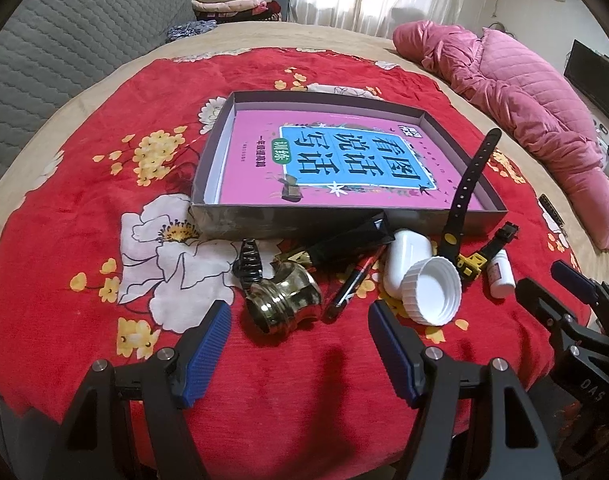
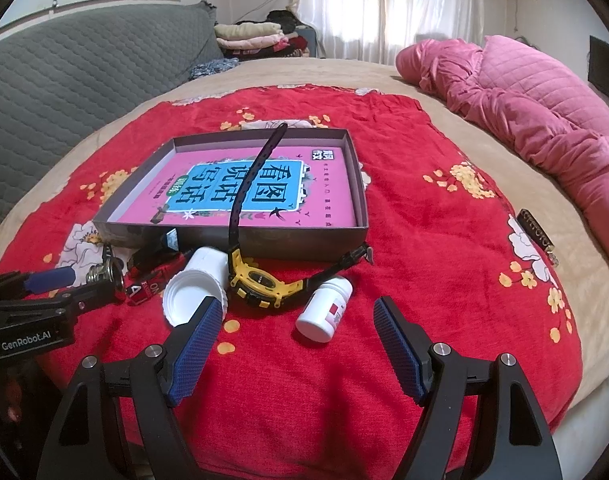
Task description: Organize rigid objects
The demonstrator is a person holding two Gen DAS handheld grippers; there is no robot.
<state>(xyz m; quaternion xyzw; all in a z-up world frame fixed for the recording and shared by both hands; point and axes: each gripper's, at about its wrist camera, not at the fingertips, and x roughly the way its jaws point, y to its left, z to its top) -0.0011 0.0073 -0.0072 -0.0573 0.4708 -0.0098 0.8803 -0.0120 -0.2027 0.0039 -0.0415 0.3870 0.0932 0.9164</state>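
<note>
A shallow grey box (image 1: 324, 222) (image 2: 304, 246) holding a pink book (image 1: 344, 160) (image 2: 264, 188) lies on the red floral cloth. In front of it sits a cluster: brass fitting (image 1: 282, 300) (image 2: 104, 272), black hair clip (image 1: 249, 262), black tube (image 1: 344, 240), pen (image 1: 350, 284), white case (image 1: 404, 258), white cap (image 1: 434, 294) (image 2: 188, 298), yellow-black watch (image 1: 470, 200) (image 2: 260, 284) with one strap leaning on the box, and a white pill bottle (image 1: 502, 274) (image 2: 324, 312). My left gripper (image 1: 300, 316) is open before the brass fitting. My right gripper (image 2: 296, 312) is open, near the bottle.
A pink quilted jacket (image 1: 524, 112) (image 2: 544, 116) lies at the right of the bed. A grey quilted cover (image 1: 64, 40) is at the left, folded clothes (image 1: 228, 0) behind. A small dark item (image 2: 538, 232) rests at the cloth's right edge.
</note>
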